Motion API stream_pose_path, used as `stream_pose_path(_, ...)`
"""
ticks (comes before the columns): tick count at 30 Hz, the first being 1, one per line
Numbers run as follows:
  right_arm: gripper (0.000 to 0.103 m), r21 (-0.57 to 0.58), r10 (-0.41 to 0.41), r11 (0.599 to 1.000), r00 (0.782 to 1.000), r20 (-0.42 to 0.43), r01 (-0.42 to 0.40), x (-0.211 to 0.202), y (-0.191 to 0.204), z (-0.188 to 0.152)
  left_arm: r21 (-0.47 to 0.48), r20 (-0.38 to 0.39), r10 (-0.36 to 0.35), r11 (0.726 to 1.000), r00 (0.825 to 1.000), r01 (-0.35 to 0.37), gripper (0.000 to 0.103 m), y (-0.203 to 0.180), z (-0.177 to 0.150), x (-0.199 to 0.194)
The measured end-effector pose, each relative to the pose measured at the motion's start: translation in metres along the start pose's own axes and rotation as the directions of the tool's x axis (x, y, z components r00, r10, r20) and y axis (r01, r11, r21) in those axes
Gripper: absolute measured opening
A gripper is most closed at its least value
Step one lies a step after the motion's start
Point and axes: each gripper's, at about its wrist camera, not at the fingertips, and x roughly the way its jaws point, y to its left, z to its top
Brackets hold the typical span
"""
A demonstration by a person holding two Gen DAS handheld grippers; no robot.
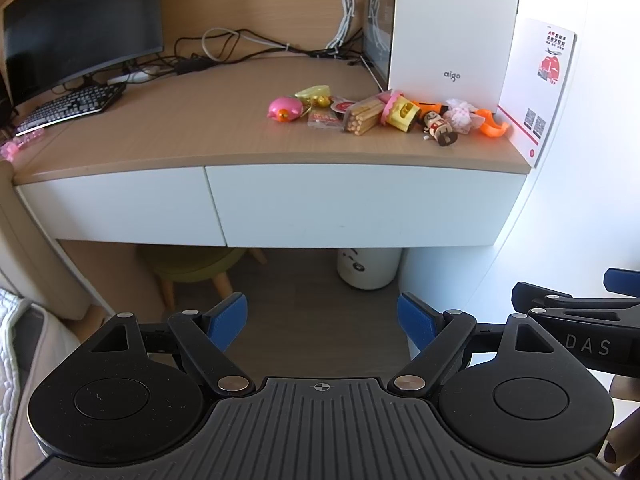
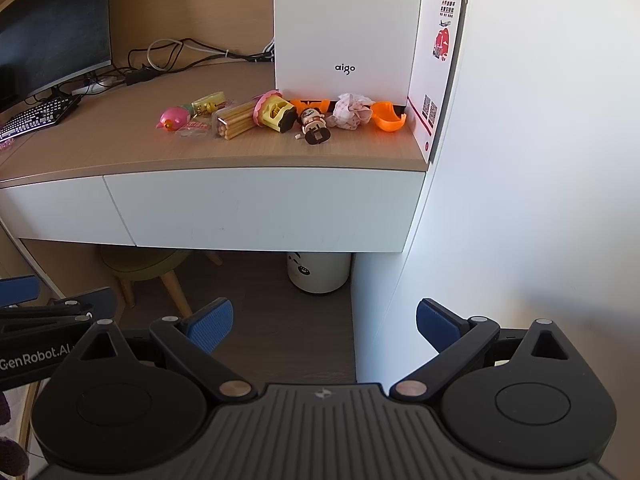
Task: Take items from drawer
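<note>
Two white drawer fronts sit shut under the wooden desk; the right drawer (image 1: 360, 204) (image 2: 264, 208) faces me. On the desktop above lie small items: a pink toy (image 1: 283, 109) (image 2: 173, 118), a box of biscuit sticks (image 1: 362, 116) (image 2: 234, 120), a yellow toy (image 1: 402, 112) (image 2: 274, 111), a small figurine (image 1: 438, 126) (image 2: 314, 124) and an orange piece (image 1: 493, 123) (image 2: 388, 118). My left gripper (image 1: 322, 324) is open and empty, well back from the desk. My right gripper (image 2: 324, 326) is open and empty too, beside it.
A white aigo box (image 1: 452, 28) and a white card (image 1: 536, 84) stand at the desk's right end by the wall. A monitor (image 1: 80, 24) and keyboard (image 1: 72, 106) are at left. Under the desk stand a white bin (image 1: 368, 266) and a green stool (image 1: 196, 268).
</note>
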Motion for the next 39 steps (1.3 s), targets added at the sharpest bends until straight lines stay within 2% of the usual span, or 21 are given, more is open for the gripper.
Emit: stream_pose_path(39, 0.099, 0.005, -0.001, 1.000, 1.000, 0.000, 0.001, -0.0005, -0.0011, -0.0001, -0.018, -0.007, 0.005, 1.000, 1.000, -0.005, 0.087, 0.0017, -0.0030, 0.0005)
